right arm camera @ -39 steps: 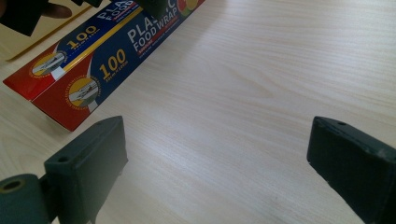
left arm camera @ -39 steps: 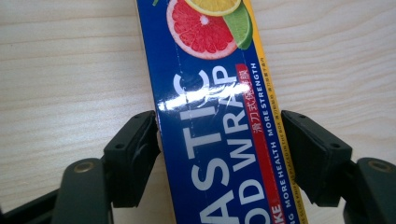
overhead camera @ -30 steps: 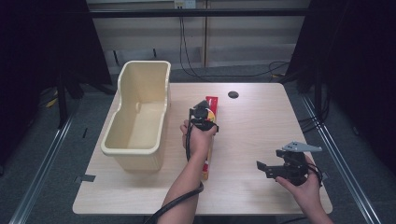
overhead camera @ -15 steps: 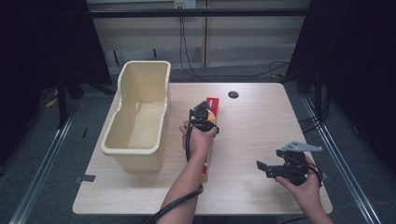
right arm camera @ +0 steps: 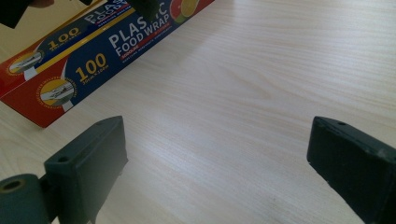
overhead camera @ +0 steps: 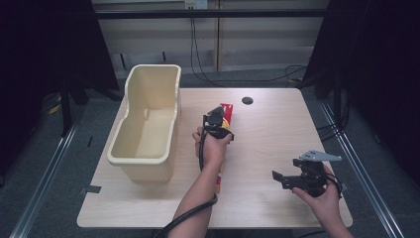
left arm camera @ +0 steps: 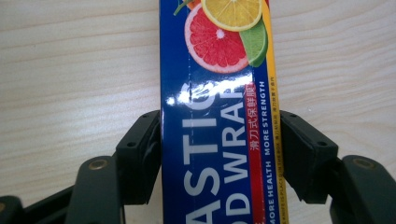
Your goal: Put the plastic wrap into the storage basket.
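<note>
Gripping the long box [left arm camera: 219,116] near one end, the left gripper [left arm camera: 219,154] risked tilting it; the right gripper [overhead camera: 297,179] waited wide open, empty.

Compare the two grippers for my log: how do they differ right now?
The left gripper has its jaws closed against both sides of the plastic wrap box; the right gripper has its jaws spread wide on nothing. The left sits mid-table, the right near the table's front right corner. Both are hand-held.
</note>
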`<state>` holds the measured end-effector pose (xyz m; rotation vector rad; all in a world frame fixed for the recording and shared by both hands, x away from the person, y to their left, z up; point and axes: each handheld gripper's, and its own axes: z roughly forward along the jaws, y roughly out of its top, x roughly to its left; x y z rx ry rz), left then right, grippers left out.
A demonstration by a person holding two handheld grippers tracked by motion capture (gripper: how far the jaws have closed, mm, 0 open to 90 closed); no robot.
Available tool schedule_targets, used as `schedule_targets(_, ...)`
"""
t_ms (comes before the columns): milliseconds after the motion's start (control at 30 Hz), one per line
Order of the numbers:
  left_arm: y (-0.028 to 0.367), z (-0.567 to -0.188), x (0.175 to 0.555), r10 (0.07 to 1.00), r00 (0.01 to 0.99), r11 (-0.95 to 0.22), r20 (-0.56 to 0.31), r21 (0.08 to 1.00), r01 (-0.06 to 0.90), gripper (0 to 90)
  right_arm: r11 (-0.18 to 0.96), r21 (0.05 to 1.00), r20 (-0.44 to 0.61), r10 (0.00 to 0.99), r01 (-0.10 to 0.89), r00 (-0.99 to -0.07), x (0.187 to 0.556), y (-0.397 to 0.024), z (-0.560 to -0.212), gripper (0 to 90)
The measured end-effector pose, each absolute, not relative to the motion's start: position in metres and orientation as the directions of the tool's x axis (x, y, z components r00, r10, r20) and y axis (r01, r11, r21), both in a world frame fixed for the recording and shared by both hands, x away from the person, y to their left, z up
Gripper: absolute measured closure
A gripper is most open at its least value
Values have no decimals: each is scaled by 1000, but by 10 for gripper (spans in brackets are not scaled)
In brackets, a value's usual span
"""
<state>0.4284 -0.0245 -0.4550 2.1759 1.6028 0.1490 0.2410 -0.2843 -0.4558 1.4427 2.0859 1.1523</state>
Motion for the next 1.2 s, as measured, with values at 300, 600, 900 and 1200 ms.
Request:
schedule_targets(300, -22, -449, 428, 932, 313, -236, -180, 352, 906, 412, 148, 783, 152, 896, 605, -416, 241, -285, -456, 46)
schedule_targets(600, -18, -434, 425, 924, 322, -239, -208, 345, 908, 418, 146, 785, 149, 899, 602, -413, 241, -286, -454, 47)
schedule_targets(900, -18, -404, 423, 913, 340, -255, -225, 336, 907, 417, 151, 785, 148, 896, 600, -418, 242, -285, -455, 44)
schedule_targets(1200, -18, -371, 423, 906, 358, -270, -226, 341, 900, 418, 150, 787, 146, 897, 598, -417, 241, -285, -454, 42)
